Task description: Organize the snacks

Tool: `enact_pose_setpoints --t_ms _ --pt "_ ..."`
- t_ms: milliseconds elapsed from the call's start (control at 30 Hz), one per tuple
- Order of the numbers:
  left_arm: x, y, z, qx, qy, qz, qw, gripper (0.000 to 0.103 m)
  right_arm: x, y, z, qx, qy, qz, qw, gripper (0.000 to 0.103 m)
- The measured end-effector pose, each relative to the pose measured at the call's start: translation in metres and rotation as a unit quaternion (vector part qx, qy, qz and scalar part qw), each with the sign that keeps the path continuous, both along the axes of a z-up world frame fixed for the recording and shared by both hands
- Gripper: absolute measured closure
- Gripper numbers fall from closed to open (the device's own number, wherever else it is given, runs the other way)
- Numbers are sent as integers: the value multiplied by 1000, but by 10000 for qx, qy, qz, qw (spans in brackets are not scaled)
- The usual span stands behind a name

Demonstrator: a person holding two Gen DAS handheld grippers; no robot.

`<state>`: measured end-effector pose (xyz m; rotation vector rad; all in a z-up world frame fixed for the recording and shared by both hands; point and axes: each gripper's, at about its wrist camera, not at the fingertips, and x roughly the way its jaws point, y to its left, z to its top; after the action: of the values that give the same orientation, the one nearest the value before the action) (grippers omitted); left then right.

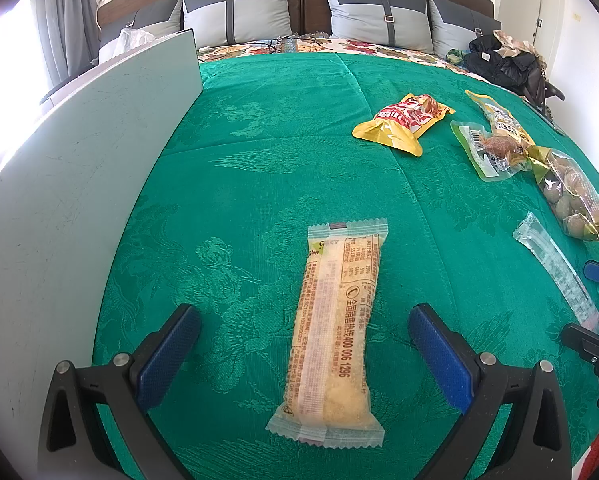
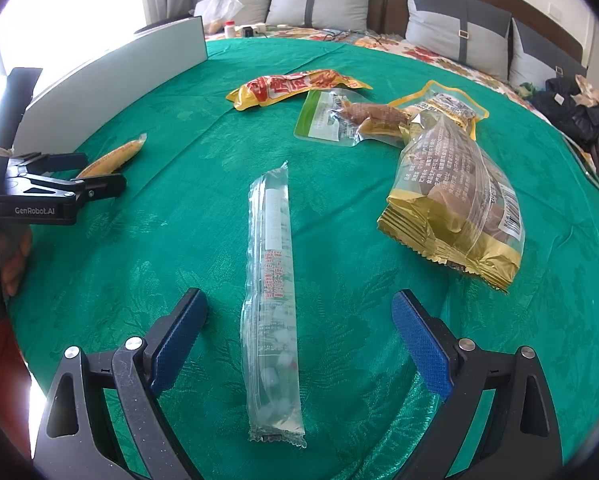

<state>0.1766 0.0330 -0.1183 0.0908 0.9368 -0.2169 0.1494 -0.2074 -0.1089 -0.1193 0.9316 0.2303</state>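
A long yellow cake bar in a clear wrapper (image 1: 331,332) lies on the green cloth (image 1: 259,140), between the open fingers of my left gripper (image 1: 304,322); it also shows in the right wrist view (image 2: 113,156). A long clear snack pack (image 2: 273,300) lies between the open fingers of my right gripper (image 2: 299,306); it also shows in the left wrist view (image 1: 555,268). Farther off lie a yellow-red pouch (image 2: 295,86), a green-edged clear pouch (image 2: 339,118) and a gold bag of round snacks (image 2: 455,196). The left gripper (image 2: 85,174) appears at the left of the right wrist view.
A white board (image 1: 79,184) stands upright along the left edge of the cloth. Grey pillows (image 1: 379,16) line the headboard behind. Dark clothes (image 1: 507,60) lie at the far right. A bottle and small items (image 2: 239,30) sit behind the board.
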Motion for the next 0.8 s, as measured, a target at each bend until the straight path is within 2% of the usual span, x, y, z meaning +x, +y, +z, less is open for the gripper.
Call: enact_pose_setpoints --t_ms 433,500,600,633,700,767,800 --pt "0 0 0 -11 21 -8 10000 0 -1 -1 0 3 3 1 10000 7" --pt "3 0 2 25 182 -163 9997 0 -1 -1 0 5 6 -1 10000 7" --pt "13 -1 5 153 757 -493 9958 1 -4 -2 1 3 54 -2 10000 7" --pt "15 -2 7 149 898 -543 9944 2 -3 -2 2 -12 142 -4 9999 7" --pt "17 -7 11 154 995 -657 9927 11 6 0 5 -103 561 -13 9984 7" --pt "14 -15 12 326 1005 -730 9917 25 16 2 8 -195 1034 -12 9944 8" --pt "13 -19 14 297 997 -770 9916 29 19 2 10 -163 1160 5 9931 11"
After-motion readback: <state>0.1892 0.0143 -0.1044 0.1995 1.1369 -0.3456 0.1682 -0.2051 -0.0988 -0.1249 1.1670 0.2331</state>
